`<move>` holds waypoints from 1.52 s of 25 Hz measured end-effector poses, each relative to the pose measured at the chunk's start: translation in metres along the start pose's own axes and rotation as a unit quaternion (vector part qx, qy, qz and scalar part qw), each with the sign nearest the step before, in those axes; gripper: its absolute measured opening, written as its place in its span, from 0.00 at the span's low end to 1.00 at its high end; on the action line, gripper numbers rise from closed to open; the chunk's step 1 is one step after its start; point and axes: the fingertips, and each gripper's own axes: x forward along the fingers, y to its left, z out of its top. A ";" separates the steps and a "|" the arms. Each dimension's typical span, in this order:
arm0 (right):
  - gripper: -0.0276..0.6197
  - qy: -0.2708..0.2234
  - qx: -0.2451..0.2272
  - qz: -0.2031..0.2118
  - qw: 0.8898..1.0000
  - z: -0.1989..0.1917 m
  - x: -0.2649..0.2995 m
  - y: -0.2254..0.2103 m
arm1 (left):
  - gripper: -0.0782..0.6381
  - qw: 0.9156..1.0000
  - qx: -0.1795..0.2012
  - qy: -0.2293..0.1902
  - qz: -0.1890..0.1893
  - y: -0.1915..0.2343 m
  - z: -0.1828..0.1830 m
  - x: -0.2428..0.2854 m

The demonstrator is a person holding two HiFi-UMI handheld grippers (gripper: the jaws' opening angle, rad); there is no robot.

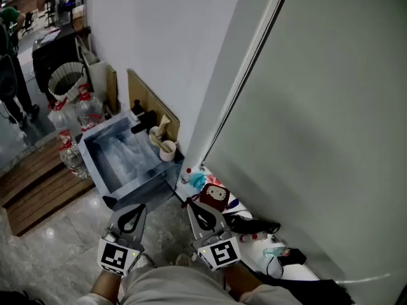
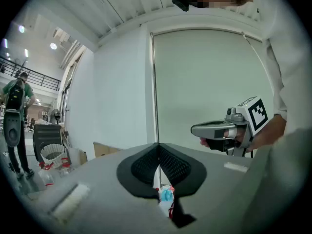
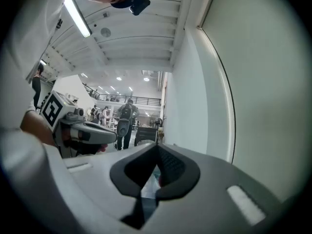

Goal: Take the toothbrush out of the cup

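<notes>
Both grippers are held low and level in front of a person's body, jaws pressed together with nothing in them. In the head view my left gripper (image 1: 135,216) and my right gripper (image 1: 201,216) sit side by side, short of the sink (image 1: 95,164). A white cup (image 1: 168,150) stands at the sink's right rim with a pale stick-like thing (image 1: 163,127) beside it. A dark red cup (image 1: 215,196) and a blue item (image 1: 197,181) sit on the white shelf (image 1: 299,273). I cannot pick out the toothbrush. My left gripper (image 2: 158,167) looks toward the blue item (image 2: 166,195). My right gripper (image 3: 157,167) faces the room.
Water bottles (image 1: 77,114), a white mesh bin (image 1: 65,80) and a wooden board (image 1: 152,107) stand around the sink. Black items (image 1: 254,224) lie on the white shelf. A pale wall (image 1: 318,119) rises close on the right. People stand far off (image 1: 9,56).
</notes>
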 end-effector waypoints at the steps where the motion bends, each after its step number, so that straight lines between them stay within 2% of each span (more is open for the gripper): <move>1: 0.04 0.001 0.000 0.000 1.000 -0.001 0.000 0.001 | 0.11 1.000 -0.001 0.000 0.000 0.000 0.000 0.000; 15: 0.04 -0.001 -0.005 0.005 1.000 -0.002 0.015 0.000 | 0.11 1.000 0.000 0.001 0.000 0.010 0.001 0.005; 21: 0.04 -0.011 -0.015 0.002 1.000 0.001 0.027 -0.012 | 0.11 1.000 0.022 -0.002 -0.007 0.018 0.004 0.018; 32: 0.04 -0.005 -0.024 -0.003 1.000 0.001 0.045 -0.010 | 0.11 0.999 0.029 -0.016 -0.012 0.043 0.013 0.025; 38: 0.04 -0.010 -0.027 -0.017 0.999 0.005 0.066 0.001 | 0.11 0.999 0.026 -0.019 -0.028 0.065 0.012 0.020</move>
